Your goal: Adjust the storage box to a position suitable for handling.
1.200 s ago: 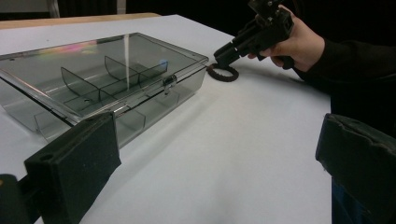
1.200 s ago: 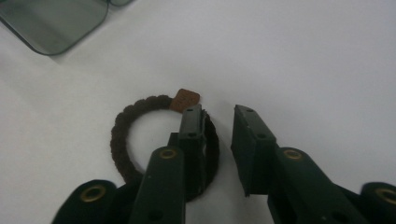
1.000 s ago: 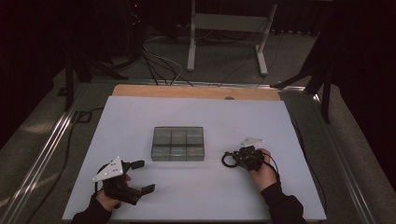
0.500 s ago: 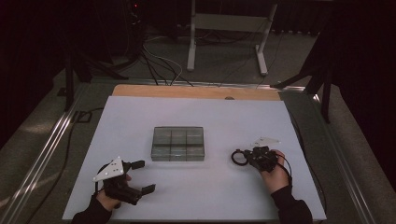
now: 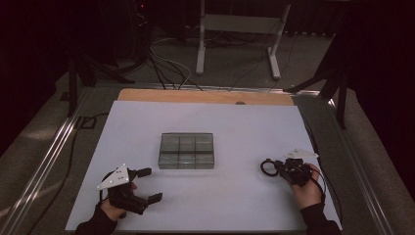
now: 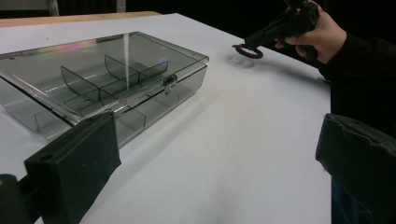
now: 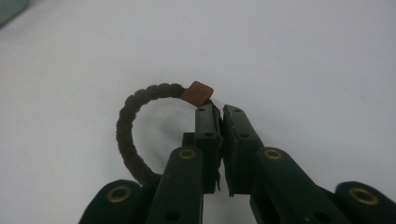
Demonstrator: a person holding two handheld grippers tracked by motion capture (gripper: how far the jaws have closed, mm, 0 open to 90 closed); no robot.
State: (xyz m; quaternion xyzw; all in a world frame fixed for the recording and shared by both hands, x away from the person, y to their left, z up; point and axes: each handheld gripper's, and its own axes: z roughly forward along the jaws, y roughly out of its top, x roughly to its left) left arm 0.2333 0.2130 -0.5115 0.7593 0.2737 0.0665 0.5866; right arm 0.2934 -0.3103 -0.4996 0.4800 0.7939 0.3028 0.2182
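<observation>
dark braided hair tie (image 7: 128, 135), small brown tag, pinched, above white table (image 5: 235, 132)

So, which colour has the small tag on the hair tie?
Light brown tag on a dark brown braided hair tie; the right gripper view shows it best.

The room around the white table (image 5: 230, 132) is being left in near darkness in the dim, grainy high view. Rainbow glare is being thrown off the box (image 6: 107, 79) lid, soft shadows are being cast, and the near jaws are being rendered blurred.
</observation>
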